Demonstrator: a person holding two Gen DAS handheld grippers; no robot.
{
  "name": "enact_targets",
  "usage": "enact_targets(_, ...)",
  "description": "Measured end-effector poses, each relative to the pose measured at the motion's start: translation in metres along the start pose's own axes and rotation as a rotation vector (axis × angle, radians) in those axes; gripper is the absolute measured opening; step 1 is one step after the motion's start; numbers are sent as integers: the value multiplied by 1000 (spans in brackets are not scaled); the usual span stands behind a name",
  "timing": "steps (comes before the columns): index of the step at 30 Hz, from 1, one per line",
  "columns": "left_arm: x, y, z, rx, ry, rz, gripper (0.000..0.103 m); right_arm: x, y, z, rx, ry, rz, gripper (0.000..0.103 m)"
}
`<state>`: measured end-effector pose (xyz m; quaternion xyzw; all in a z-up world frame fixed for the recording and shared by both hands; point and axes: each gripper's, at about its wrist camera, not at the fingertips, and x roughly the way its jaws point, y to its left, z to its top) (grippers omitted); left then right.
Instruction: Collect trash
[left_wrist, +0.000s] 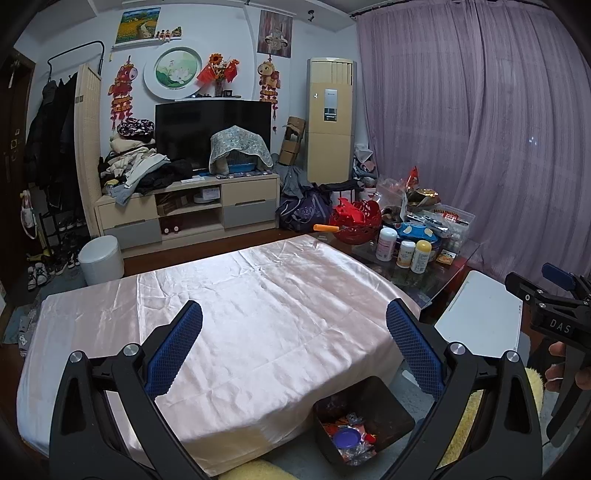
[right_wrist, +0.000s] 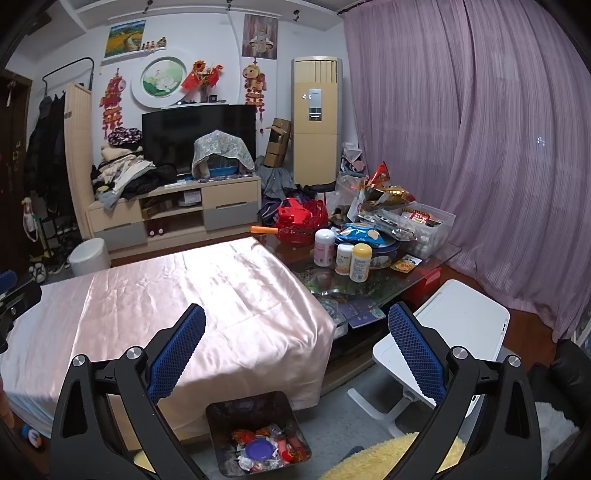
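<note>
A dark square trash bin (left_wrist: 364, 417) (right_wrist: 258, 432) stands on the floor at the near edge of the table; inside lie wrappers, red scraps and a purple lid (right_wrist: 261, 449). The table under the pale pink satin cloth (left_wrist: 251, 306) (right_wrist: 184, 295) is bare. My left gripper (left_wrist: 294, 325) hovers open above the cloth, with nothing between its blue pads. My right gripper (right_wrist: 296, 326) is open too, above the table's right corner and the bin, holding nothing. It also shows at the right edge of the left wrist view (left_wrist: 554, 302), held by a hand (left_wrist: 561, 369).
The glass part of the table (right_wrist: 369, 291) at the right carries bottles (right_wrist: 360, 262), snack bags, a red basket (right_wrist: 299, 221) and a clear box (right_wrist: 424, 229). A white folding stand (right_wrist: 450, 328) is at the right. A white pail (left_wrist: 100, 260) and TV cabinet (left_wrist: 188, 210) stand behind.
</note>
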<state>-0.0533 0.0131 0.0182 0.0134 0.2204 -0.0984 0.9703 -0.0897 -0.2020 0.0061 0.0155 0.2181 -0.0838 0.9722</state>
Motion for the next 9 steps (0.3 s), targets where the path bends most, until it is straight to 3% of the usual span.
enact_targets(9, 6, 3, -4, -11, 42, -13, 95, 1, 4, -4, 1, 5, -4, 100)
